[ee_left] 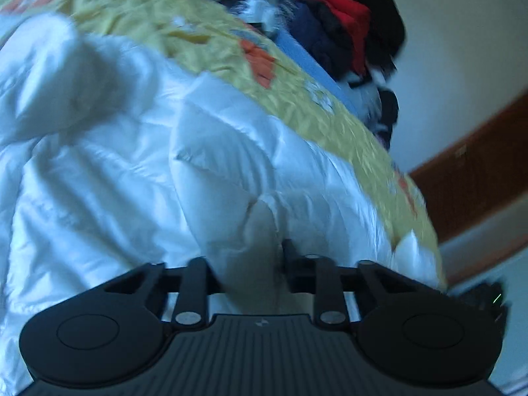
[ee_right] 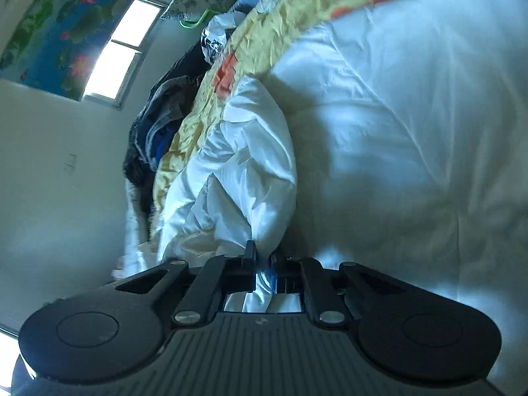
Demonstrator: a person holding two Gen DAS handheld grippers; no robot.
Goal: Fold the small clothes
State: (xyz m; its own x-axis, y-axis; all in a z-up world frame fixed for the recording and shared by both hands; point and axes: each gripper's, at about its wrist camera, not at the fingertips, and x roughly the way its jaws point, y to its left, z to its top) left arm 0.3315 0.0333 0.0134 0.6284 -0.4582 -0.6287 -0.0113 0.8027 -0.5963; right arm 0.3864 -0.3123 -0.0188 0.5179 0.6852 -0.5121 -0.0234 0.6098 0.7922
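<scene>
Yellow bedspread (ee_left: 204, 29) edges the white garment (ee_left: 132, 151) (rumpled), pinched by both closed grippers (ee_left: 264, 257) (ee_right: 262, 257).

Left gripper (ee_left: 252, 257): fingertips buried in white garment (ee_left: 148, 165), grip undeterminable. Clothes pile (ee_left: 346, 33) far ahead of it: motion-blurred, items indistinguishable. Right gripper (ee_right: 262, 257): white fabric bunches between its fingers, tips obscured.

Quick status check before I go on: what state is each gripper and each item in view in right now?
left gripper: closed on a fold of the white garment
right gripper: closed on white fabric
white garment: crumpled, lying on the yellow sheet, pinched by both grippers
yellow sheet: spread out, wrinkled
clothes pile: heaped, unfolded, beyond the sheet
window: bright; open or shut unclear
</scene>
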